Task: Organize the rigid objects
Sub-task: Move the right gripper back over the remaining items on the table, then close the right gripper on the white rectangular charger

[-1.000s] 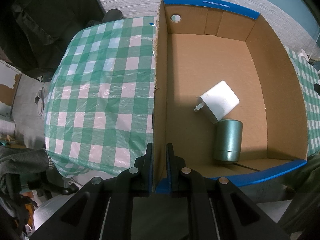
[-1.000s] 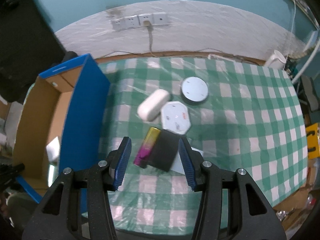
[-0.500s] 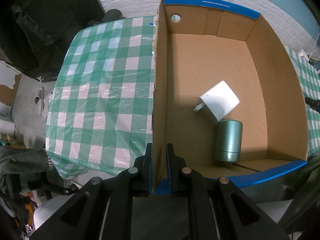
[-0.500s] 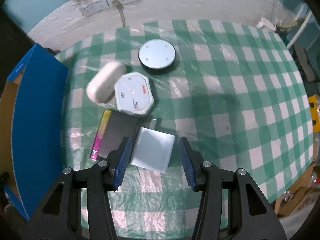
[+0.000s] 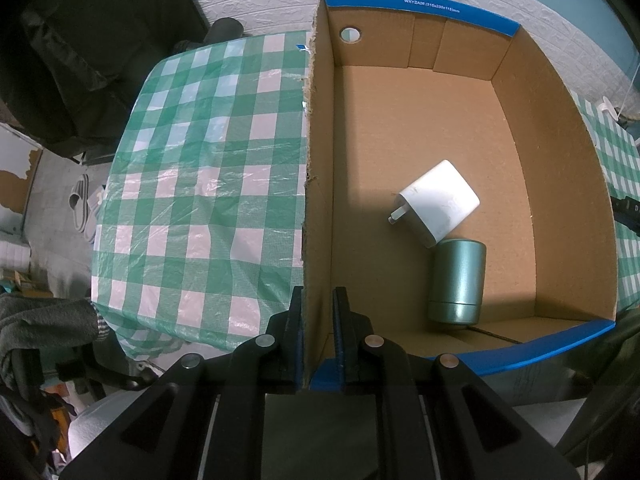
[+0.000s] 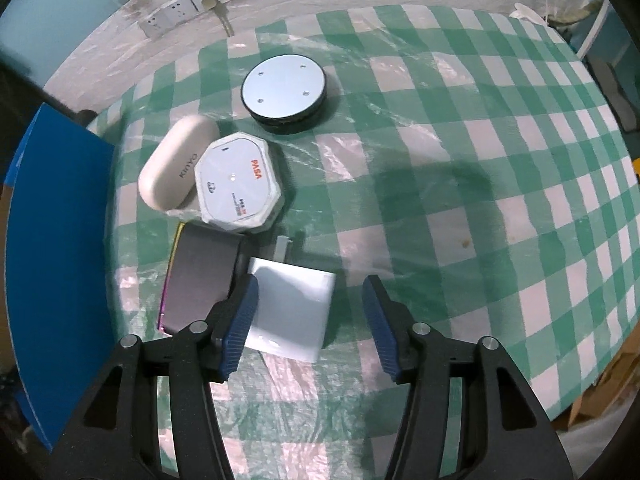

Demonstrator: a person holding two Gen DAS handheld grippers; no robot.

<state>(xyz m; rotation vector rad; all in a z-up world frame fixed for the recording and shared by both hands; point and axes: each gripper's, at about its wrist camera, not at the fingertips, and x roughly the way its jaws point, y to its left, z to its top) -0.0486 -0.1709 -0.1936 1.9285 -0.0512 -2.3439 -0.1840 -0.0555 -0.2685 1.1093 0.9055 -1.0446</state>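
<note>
My left gripper point(image 5: 318, 312) is shut on the near left wall of the cardboard box point(image 5: 316, 200). Inside the box lie a white plug charger point(image 5: 438, 202) and a green metal cylinder point(image 5: 458, 282), touching each other. In the right wrist view my right gripper point(image 6: 310, 308) hangs just above a flat white square block point(image 6: 292, 308). Its jaws are opening, and the block lies between them with a gap on the right side. A dark box with a pink edge point(image 6: 200, 280) lies left of the block, touching it.
A white octagonal case point(image 6: 238, 182), a cream oval case point(image 6: 178, 162) and a round black disc with a silver top point(image 6: 284, 92) lie behind on the green checked tablecloth point(image 6: 480, 200). The box's blue outer wall point(image 6: 60, 260) stands at the left. Wall sockets point(image 6: 192, 4) sit beyond the table.
My right gripper has come down and shifted right, from over the dark box to over the white block, and its jaws have widened. The left gripper and the box have not moved.
</note>
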